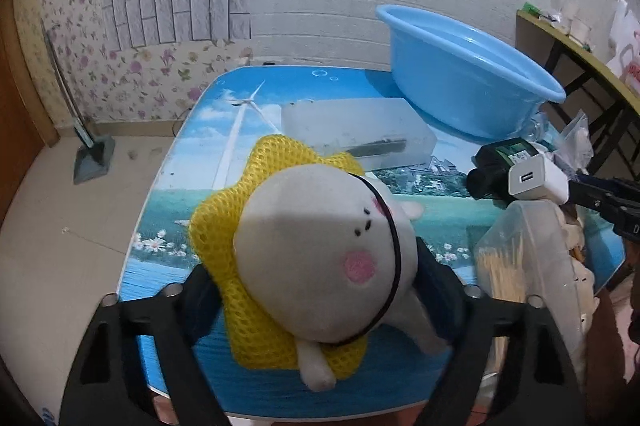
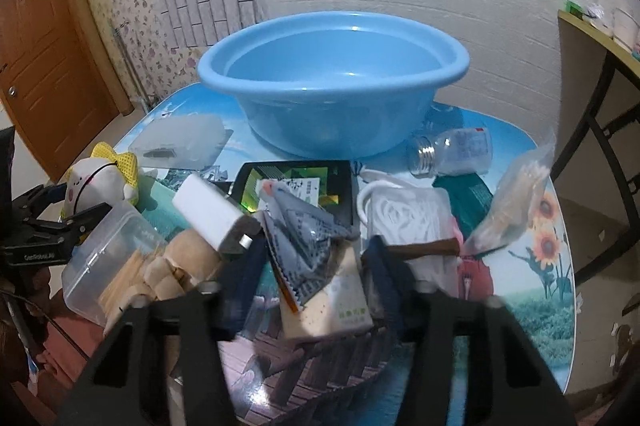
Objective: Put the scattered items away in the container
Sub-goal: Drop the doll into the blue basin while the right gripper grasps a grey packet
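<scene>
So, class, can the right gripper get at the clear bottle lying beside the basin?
Probably yes: the right gripper is open and nothing covers the clear bottle, though it must pass over the white cable packet.

Soft indoor light falls from above on my blue basin [image 2: 332, 82], where small glints dot the inner wall; my plush toy [image 1: 320, 262] near it carries a shadow across its upper half. Both fisheye views bend the walls beyond the basin, black corners crowd in, and things nearest me smear
</scene>
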`<state>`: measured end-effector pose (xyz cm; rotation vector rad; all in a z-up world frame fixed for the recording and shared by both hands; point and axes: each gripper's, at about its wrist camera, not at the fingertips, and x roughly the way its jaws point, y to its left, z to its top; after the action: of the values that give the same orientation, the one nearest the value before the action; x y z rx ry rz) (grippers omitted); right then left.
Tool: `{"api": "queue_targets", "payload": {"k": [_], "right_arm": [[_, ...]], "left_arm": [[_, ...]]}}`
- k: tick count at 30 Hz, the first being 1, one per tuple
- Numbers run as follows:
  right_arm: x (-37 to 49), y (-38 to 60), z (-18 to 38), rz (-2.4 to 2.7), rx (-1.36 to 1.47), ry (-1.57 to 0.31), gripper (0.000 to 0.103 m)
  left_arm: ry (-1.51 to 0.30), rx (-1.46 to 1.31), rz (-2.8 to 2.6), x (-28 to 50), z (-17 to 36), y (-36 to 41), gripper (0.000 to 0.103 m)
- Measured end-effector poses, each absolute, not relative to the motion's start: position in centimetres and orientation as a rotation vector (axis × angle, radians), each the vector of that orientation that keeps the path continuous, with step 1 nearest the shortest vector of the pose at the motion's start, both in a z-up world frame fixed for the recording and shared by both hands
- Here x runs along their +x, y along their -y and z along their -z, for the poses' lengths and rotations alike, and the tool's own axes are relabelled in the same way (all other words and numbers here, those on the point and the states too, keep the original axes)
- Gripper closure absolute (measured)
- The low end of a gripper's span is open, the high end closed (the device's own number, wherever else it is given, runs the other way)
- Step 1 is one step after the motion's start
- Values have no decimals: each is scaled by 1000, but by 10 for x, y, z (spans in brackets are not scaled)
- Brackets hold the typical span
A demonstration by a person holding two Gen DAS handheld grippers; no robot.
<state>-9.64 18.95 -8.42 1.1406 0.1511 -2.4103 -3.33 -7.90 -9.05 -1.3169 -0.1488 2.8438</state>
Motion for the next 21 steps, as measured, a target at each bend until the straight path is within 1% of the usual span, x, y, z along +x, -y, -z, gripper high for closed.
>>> {"api": "queue_targets", "payload": {"k": [1,2,6,9,16,21], "right_arm": [[-96,-188,84,2402,1136,-155,74],[-94,-187,83,2407,1127,-168,74],[-94,-192,80,2393,1112,-118,80],[-90,-198,71,2397,1073,-94,81],[-83,-215,42,2437,958,-2,81],[-90,-219,28,2439,911,36,81]], "left_arm": [[149,-1315,-2846,-33,90,79,25],[145,-1318,-2846,-34,89,78,26],[146,-1285,-2877,-29,80,79,28],[171,-1255,-2888,-27,69,80,28],[158,-1118,-2962,-23,26,71,28],[151,-1040,-2963,-35,3,60,28]]}}
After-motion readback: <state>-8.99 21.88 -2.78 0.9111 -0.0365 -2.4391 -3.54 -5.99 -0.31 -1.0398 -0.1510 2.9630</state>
